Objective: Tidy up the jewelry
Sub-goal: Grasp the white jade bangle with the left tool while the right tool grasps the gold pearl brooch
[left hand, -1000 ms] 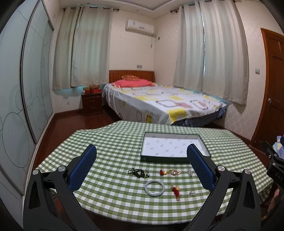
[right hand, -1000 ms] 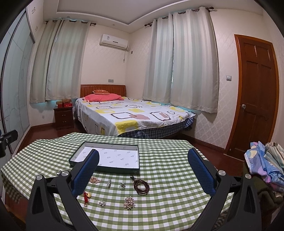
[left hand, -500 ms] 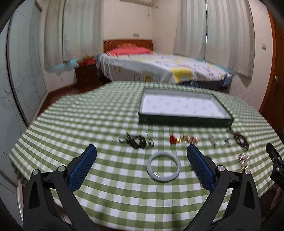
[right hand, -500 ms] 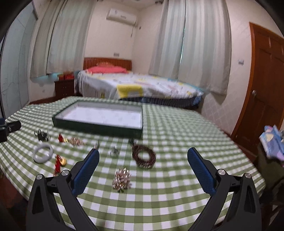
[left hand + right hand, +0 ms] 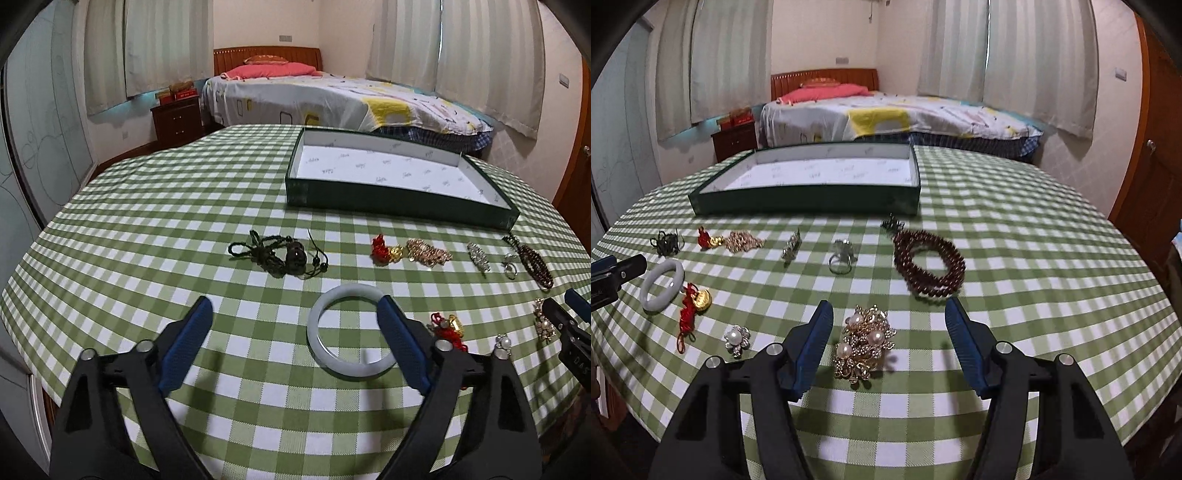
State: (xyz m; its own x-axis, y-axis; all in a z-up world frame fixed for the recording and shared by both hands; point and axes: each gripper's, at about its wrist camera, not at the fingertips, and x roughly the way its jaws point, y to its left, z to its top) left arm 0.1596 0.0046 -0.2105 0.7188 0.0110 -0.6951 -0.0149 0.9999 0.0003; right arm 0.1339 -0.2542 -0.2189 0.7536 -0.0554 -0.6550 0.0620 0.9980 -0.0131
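Several jewelry pieces lie on a green checked tablecloth in front of an empty dark green tray [image 5: 402, 205] with a white lining, also in the right wrist view [image 5: 812, 199]. My left gripper [image 5: 295, 306] is open just above the cloth; its right finger overlaps the pale jade bangle [image 5: 332, 354]. My right gripper [image 5: 888, 312] is open, and a gold pearl brooch [image 5: 866, 347] lies between its fingers. A dark red bead bracelet [image 5: 929, 264] lies beyond it.
Other pieces: a black cord necklace [image 5: 277, 254], a red and gold charm [image 5: 386, 251], a gold chain [image 5: 428, 253], a silver ring [image 5: 842, 258], a silver clip [image 5: 790, 249], a small pearl brooch [image 5: 737, 339]. A bed [image 5: 332, 96] stands behind the table.
Both grippers have moved forward and down toward the table. The right gripper's jaws have narrowed somewhat and now stand either side of the gold brooch. The left gripper now reaches the bangle.
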